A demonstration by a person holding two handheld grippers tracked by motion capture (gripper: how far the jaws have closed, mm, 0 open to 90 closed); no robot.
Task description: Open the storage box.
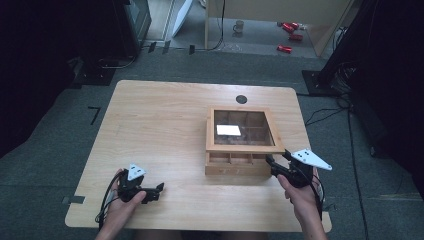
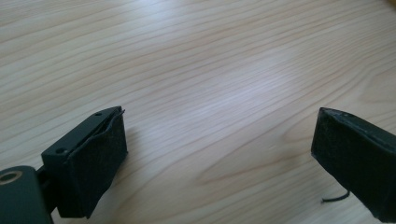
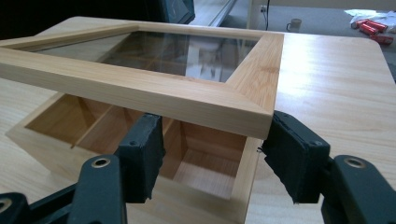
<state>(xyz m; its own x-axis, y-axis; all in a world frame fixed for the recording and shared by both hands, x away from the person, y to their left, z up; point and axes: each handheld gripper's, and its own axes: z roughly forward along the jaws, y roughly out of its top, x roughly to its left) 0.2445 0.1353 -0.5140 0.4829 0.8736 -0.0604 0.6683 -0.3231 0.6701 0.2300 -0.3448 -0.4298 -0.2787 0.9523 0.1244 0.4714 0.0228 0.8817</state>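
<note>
Sitting right of centre on the table (image 1: 150,125): wooden box (image 1: 235,167), glass lid (image 3: 187,79) tilting up toward the near edge, long axis running left-right. Right gripper (image 3: 215,161) straddling the lid's raised corner, jaws apart, contact unclear. Left gripper (image 2: 219,154) gaping wide over bare wood.

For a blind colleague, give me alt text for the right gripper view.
The right tool straddles the corner of a raised glass-paned wooden lid, one jaw under it, one outside. Below sits an open wooden box with dividers, on a light wooden table.
</note>
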